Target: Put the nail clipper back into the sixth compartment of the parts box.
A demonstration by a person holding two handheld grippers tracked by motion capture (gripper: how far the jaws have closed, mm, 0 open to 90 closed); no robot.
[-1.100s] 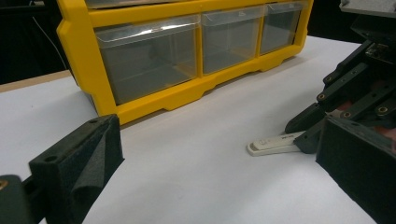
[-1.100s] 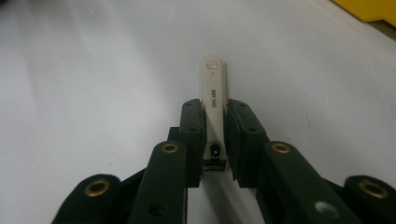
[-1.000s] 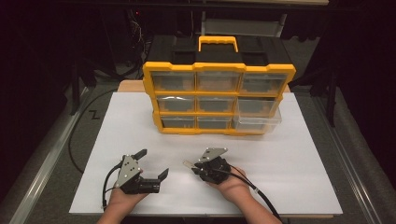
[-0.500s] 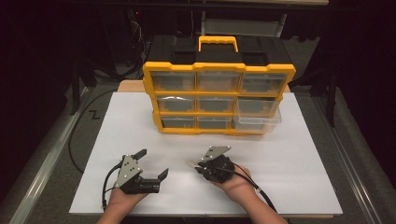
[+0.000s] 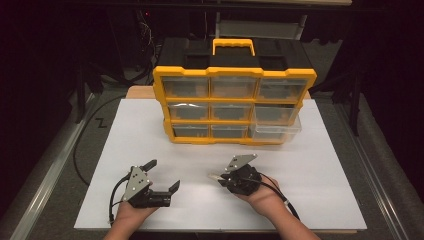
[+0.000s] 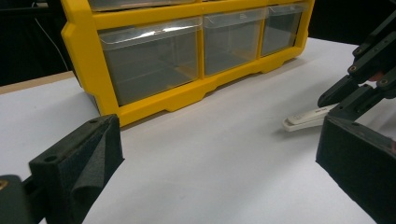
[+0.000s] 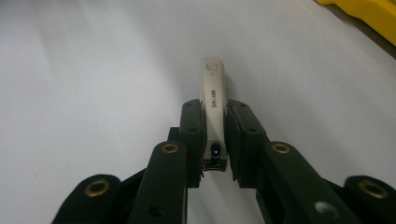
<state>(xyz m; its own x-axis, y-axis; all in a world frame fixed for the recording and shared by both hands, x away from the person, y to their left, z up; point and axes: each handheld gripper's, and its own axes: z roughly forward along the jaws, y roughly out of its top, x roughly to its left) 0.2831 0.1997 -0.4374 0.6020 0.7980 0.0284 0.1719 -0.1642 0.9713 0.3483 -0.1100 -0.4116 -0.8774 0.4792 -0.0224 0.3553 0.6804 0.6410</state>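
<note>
A white-topped table (image 5: 150,125) is carrying a yellow drawer cabinet (image 5: 235,107) with clear drawers and a black top; one clear drawer (image 5: 276,131) at its lower right is standing pulled out. Nearer the person, two hand-held tools are hovering close over the white sheet, well apart from the cabinet. The left tongs (image 5: 162,176) are standing wide apart with nothing between them, their black pads (image 6: 88,161) framing the cabinet's bottom row of drawers in the left gripper view. The right tongs (image 7: 215,140) are clamping a slim cream-coloured nail clipper (image 7: 213,100) by its sides, its lever end sticking out forward past the pads. In the high view the clipper's pale tip is poking out toward the left tongs, near the middle of the sheet.
</note>
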